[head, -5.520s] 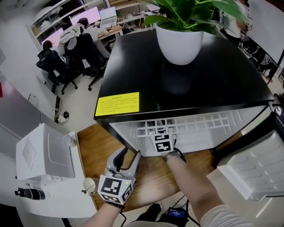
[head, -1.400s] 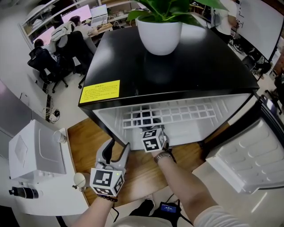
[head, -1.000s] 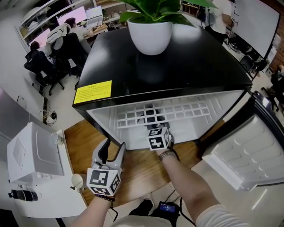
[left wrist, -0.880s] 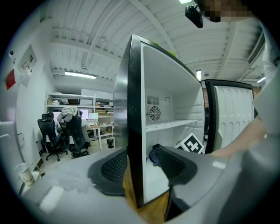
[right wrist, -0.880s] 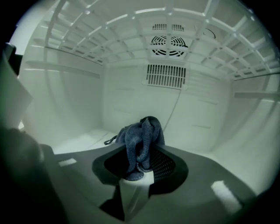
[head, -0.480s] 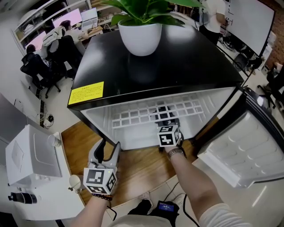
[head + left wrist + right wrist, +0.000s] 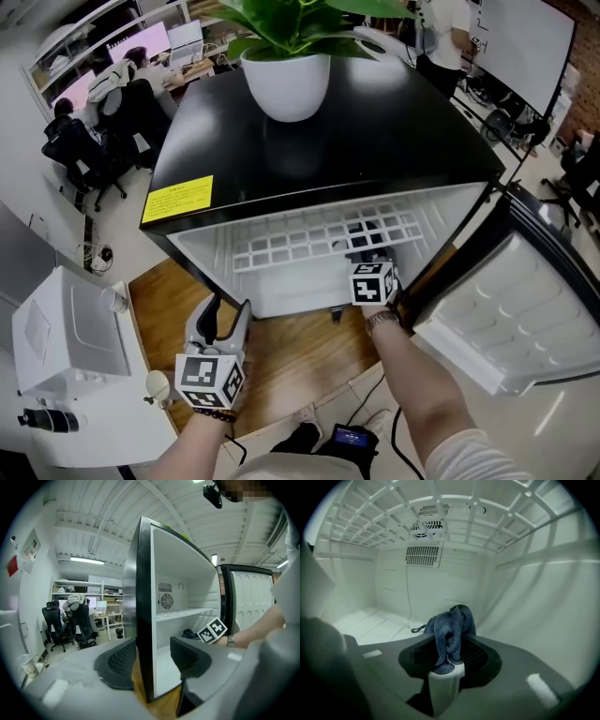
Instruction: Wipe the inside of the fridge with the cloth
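Over the wooden floor [image 7: 300, 342] in the head view, the open fridge [image 7: 356, 141] stood, office desks [image 7: 197, 64] at ten o'clock. Left gripper view: the left gripper [image 7: 152, 653] held its jaws apart, empty. Right gripper view: the right gripper [image 7: 447, 656] pinched the blue cloth [image 7: 450, 625] inside the white fridge.

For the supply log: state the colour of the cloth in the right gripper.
Dark blue; the cloth shows best in the right gripper view.

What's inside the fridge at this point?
The right gripper, shut on a blue cloth, under a white grid shelf, fan grille behind. The gripper hides the floor beneath it.
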`<state>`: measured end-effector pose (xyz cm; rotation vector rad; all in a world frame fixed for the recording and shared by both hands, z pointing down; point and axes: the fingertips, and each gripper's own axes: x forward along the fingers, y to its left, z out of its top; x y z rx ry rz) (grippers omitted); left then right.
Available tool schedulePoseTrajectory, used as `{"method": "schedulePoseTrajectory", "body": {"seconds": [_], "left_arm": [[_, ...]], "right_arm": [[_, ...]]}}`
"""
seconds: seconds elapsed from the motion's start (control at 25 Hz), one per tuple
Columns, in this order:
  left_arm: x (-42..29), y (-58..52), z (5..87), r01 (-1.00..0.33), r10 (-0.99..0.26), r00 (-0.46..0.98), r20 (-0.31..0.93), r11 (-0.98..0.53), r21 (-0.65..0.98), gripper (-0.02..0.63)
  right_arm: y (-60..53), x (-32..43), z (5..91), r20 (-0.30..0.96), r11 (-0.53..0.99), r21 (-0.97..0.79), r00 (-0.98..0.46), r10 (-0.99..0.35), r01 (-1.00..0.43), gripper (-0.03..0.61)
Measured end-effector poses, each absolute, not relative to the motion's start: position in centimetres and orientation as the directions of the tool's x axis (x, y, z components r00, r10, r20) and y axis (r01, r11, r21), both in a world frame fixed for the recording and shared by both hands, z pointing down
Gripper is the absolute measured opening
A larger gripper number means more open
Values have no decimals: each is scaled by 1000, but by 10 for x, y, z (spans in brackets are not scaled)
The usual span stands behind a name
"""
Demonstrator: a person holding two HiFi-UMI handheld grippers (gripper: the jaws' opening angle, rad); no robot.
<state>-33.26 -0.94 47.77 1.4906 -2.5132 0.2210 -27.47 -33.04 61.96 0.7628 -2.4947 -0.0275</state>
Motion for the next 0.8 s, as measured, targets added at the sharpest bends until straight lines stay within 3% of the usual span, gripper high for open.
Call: {"method": "schedulePoseTrajectory", "body": {"seconds": [0.24,0.8], "left_arm": [[-333,-10,477,-879,-848,-464,255,476,-18,227],[-332,-10,477,-881,-852,-458,254,473,-6,227]], "right_arm": [[-294,-287,597,408,876,121,-781,-472,-466,126],[-116,-338,588,364,982,4,-914,-178,-190,126]]}}
